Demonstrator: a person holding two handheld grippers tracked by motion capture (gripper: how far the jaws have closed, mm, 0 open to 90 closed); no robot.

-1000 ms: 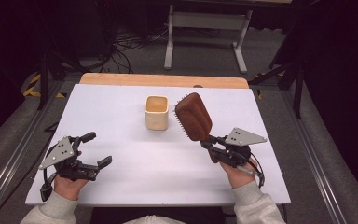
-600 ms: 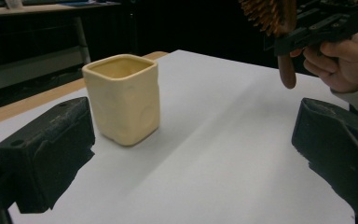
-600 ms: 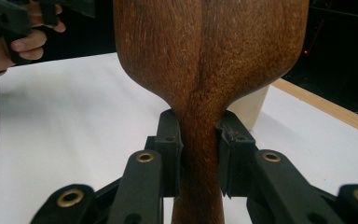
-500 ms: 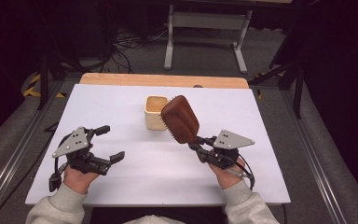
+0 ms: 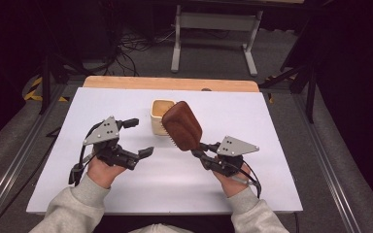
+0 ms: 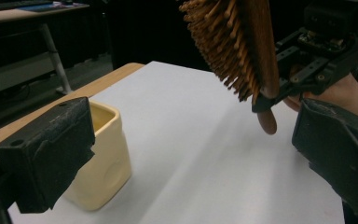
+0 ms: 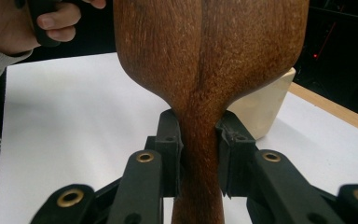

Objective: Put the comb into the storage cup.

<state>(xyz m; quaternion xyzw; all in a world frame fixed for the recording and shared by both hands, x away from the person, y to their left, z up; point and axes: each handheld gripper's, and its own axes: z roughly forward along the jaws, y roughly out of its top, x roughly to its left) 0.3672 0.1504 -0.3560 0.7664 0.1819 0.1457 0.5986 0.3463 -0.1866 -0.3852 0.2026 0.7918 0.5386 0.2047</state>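
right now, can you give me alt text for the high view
A person's right gripper clamps the handle of a brown wooden hairbrush, lifting it tilted beside a cream cup on a white table. The left gripper hangs open and empty over the table's left side.

In the right gripper view we lose the top of the hairbrush (image 7: 205,56) at the upper edge, and its bristles face away from us. The brush also hides most of the cream cup (image 7: 265,112) there. In the left gripper view the near jaw covers part of the cup (image 6: 105,163). From above, the brush head (image 5: 182,125) overlaps the cup's right side (image 5: 156,112).
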